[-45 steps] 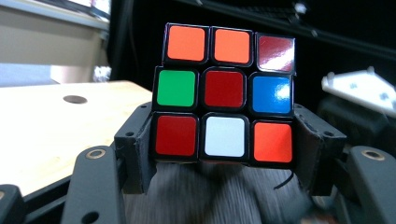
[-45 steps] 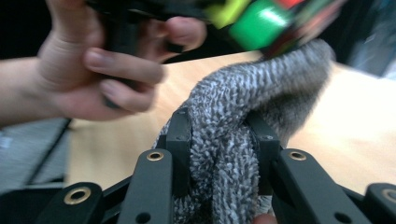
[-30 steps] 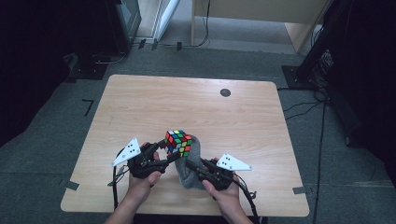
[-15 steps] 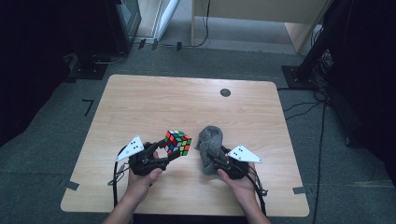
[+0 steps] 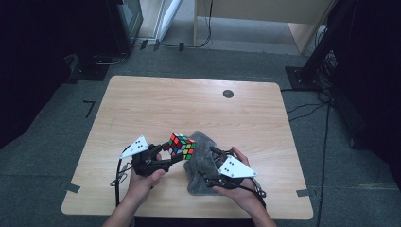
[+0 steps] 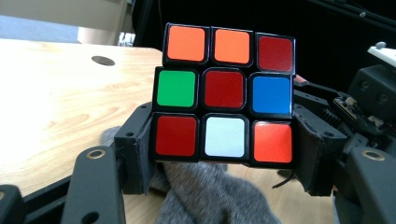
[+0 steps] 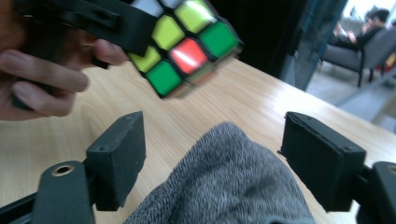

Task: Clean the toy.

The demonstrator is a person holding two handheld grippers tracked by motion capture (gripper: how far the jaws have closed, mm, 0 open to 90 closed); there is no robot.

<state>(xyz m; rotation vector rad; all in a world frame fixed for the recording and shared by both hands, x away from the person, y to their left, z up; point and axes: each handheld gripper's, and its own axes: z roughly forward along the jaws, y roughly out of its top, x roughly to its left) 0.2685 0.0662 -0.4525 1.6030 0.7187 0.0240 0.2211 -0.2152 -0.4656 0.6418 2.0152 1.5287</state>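
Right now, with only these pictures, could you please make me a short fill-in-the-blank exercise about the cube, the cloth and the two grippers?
1. The left gripper is shut on the ____.
2. The middle square of the cube face seen in the left gripper view is ____.
3. The grey cloth lies on the ____.
4. The jaws of the right gripper stand ____, with the cloth between them.

Missing words: cube; red; table; open

No readable text, labels, brands, numbers or signs anywhere.
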